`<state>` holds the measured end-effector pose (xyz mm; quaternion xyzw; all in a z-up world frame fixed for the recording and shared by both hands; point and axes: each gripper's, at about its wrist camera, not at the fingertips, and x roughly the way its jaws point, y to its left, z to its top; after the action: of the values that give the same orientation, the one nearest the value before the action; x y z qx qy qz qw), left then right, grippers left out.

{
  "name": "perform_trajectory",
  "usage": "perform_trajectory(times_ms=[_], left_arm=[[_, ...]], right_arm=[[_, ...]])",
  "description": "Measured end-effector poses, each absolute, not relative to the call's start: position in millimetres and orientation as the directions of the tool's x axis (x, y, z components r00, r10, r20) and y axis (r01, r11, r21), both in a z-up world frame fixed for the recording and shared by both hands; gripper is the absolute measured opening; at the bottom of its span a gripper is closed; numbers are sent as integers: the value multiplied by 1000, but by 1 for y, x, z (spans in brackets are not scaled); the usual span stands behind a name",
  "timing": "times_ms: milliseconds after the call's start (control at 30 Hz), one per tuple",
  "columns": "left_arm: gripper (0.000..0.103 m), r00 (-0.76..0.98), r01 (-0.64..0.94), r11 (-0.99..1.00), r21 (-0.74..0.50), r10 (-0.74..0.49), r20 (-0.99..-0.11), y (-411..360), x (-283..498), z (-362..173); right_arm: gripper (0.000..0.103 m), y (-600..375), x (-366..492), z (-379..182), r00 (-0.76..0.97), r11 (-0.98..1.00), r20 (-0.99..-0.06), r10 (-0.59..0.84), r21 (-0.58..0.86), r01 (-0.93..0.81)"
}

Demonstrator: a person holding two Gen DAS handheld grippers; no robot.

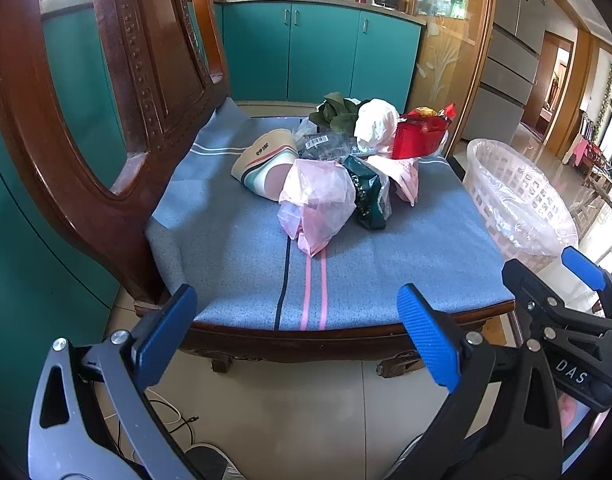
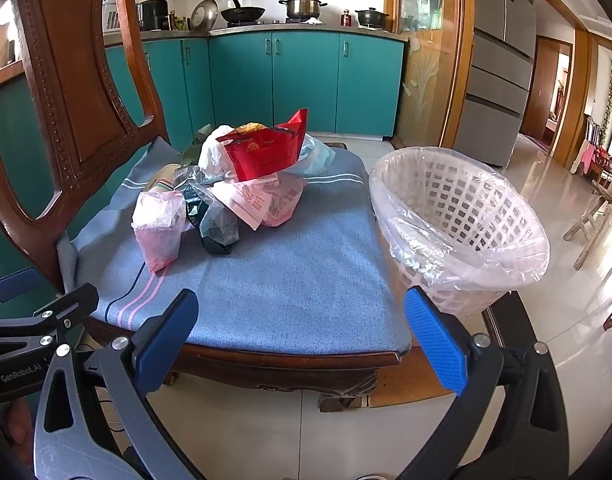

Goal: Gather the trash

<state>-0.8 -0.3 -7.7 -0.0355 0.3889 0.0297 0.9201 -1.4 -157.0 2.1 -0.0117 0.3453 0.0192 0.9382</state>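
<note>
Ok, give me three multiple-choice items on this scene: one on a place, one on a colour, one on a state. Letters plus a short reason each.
1. Where does the trash pile lie?
A. on the cloth-covered chair seat
B. inside the basket
C. on the floor tiles

2. What colour is the snack packet on top of the pile?
A. yellow
B. red
C. black

3. How is the lined laundry-style basket right now?
A. packed with bags
B. tipped over on its side
C. upright with no trash visible inside

Answers:
1. A, since the bags rest on the blue cloth over the wooden chair.
2. B, as the packet shows red in both views.
3. C, because only the clear liner shows inside; both the left gripper and right gripper are open and hold nothing.
</note>
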Motion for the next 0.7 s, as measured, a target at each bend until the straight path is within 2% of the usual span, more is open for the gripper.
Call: perform_trajectory(times_ms=[700], left_arm=[[100, 703, -74, 996, -41, 22, -711, 0, 0, -5]], right_arm=[[100, -156, -1, 2, 763, 999, -646, 25, -14, -44]])
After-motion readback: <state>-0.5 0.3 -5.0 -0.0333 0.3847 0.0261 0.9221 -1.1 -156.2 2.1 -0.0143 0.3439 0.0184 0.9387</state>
